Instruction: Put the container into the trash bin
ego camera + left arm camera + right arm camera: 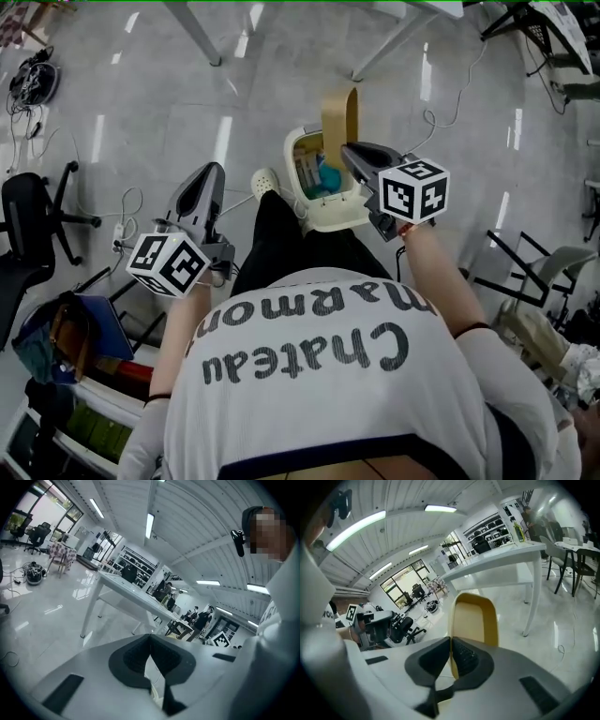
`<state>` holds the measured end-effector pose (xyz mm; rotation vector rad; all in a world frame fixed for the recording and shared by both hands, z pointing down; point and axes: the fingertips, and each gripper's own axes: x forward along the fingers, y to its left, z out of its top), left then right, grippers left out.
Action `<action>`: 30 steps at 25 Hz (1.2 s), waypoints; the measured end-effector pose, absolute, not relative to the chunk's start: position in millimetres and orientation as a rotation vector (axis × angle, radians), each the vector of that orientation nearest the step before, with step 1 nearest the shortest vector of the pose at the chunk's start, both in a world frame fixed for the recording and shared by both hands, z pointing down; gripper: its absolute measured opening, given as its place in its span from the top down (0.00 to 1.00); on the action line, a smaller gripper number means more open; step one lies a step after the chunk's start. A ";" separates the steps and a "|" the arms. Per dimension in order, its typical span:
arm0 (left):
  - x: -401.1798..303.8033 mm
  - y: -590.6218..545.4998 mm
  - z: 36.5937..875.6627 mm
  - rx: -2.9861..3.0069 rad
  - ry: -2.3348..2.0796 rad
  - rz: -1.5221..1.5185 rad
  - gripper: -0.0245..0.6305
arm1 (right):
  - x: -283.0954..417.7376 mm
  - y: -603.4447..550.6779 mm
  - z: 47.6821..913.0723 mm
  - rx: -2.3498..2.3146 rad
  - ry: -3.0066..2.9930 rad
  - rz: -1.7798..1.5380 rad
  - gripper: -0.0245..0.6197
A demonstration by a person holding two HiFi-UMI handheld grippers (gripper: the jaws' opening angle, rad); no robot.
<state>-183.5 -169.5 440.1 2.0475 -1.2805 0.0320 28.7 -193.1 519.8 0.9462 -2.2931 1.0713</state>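
A cream trash bin (339, 217) stands on the floor in front of the person, its yellow lid (339, 116) tipped up. Inside it lie a teal thing (327, 177) and something white; I cannot tell which is the container. My right gripper (349, 151) hangs over the bin's right rim, jaws shut with nothing between them. In the right gripper view its jaw tips (450, 640) meet in front of the yellow lid (473, 618). My left gripper (215, 171) is held left of the person's leg, away from the bin, shut and empty (150, 637).
A white shoe (265, 180) rests beside the bin's left side. White table legs (199, 34) stand beyond the bin. A black office chair (30, 217) is at the left, with cables (120, 225) on the floor and a cluttered shelf (84, 375) at lower left.
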 end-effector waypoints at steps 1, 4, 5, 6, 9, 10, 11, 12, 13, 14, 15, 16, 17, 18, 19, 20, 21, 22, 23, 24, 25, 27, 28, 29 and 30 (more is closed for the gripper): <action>-184.3 -172.5 446.6 2.039 -1.267 0.039 0.93 | 25.6 -193.1 531.7 0.930 -2.264 1.087 0.90; -185.1 -181.4 465.0 2.025 -1.229 0.061 0.93 | 17.1 -190.8 568.0 0.870 -2.182 1.122 0.90; -185.2 -184.1 470.7 2.022 -1.218 0.070 0.93 | 14.6 -189.6 580.2 0.848 -2.156 1.133 0.90; -185.3 -186.7 476.3 2.018 -1.209 0.078 0.93 | 12.3 -188.3 592.7 0.826 -2.130 1.145 0.90; -182.8 -192.3 492.9 2.007 -1.178 0.096 0.93 | 7.6 -183.8 629.0 0.762 -2.051 1.172 0.90; -181.2 -193.2 497.5 2.005 -1.167 0.102 0.93 | 6.6 -181.6 639.8 0.739 -2.027 1.174 0.90; -179.6 -194.1 501.7 2.003 -1.157 0.108 0.93 | 5.6 -179.4 649.8 0.716 -2.006 1.172 0.90; -178.4 -194.9 505.7 2.001 -1.148 0.113 0.93 | 4.7 -177.4 659.3 0.691 -1.986 1.166 0.90; -177.9 -195.4 509.7 1.998 -1.141 0.118 0.93 | 3.8 -175.5 668.7 0.665 -1.968 1.158 0.90; -178.1 -195.6 513.7 1.994 -1.136 0.122 0.93 | 3.1 -173.3 678.4 0.638 -1.948 1.151 0.90; -179.0 -195.4 517.6 1.987 -1.133 0.126 0.93 | 3.0 -170.6 688.6 0.611 -1.926 1.145 0.90; -180.5 -194.8 521.6 1.978 -1.132 0.129 0.93 | 3.6 -167.3 699.4 0.584 -1.900 1.139 0.90; -182.1 -194.0 525.7 1.966 -1.133 0.132 0.93 | 5.4 -163.4 710.0 0.561 -1.870 1.133 0.90; -183.7 -193.0 529.8 1.953 -1.136 0.134 0.93 | 8.3 -159.0 720.1 0.542 -1.836 1.128 0.90; -185.2 -192.0 533.9 1.942 -1.140 0.137 0.93 | 11.5 -154.3 729.4 0.526 -1.802 1.128 0.90; -186.6 -191.4 537.8 1.935 -1.143 0.140 0.93 | 14.1 -149.8 738.3 0.512 -1.772 1.134 0.90; -187.6 -190.9 541.4 1.931 -1.146 0.145 0.93 | 16.3 -145.5 747.1 0.500 -1.745 1.144 0.90; -188.2 -190.3 544.9 1.929 -1.146 0.152 0.93 | 18.6 -141.4 755.8 0.493 -1.718 1.155 0.90; -188.1 -189.4 548.6 1.927 -1.144 0.159 0.93 | 21.6 -137.3 764.5 0.491 -1.688 1.166 0.90; -186.9 -188.0 552.5 1.924 -1.138 0.166 0.93 | 25.1 -133.5 772.9 0.492 -1.657 1.175 0.90; -184.8 -186.7 557.1 1.920 -1.129 0.173 0.93 | 28.3 -130.3 780.7 0.497 -1.630 1.184 0.90; -179.8 -184.6 566.5 1.910 -1.111 0.181 0.93 | 31.1 -127.2 793.1 0.509 -1.602 1.196 0.90; -178.2 -183.2 570.3 1.903 -1.106 0.182 0.93 | 30.7 -127.0 797.1 0.516 -1.601 1.198 0.90; -177.4 -181.1 573.3 1.897 -1.103 0.183 0.93 | 29.6 -126.9 800.0 0.522 -1.602 1.200 0.90; -177.3 -178.8 576.0 1.890 -1.101 0.183 0.93 | 28.4 -126.8 802.6 0.528 -1.603 1.204 0.90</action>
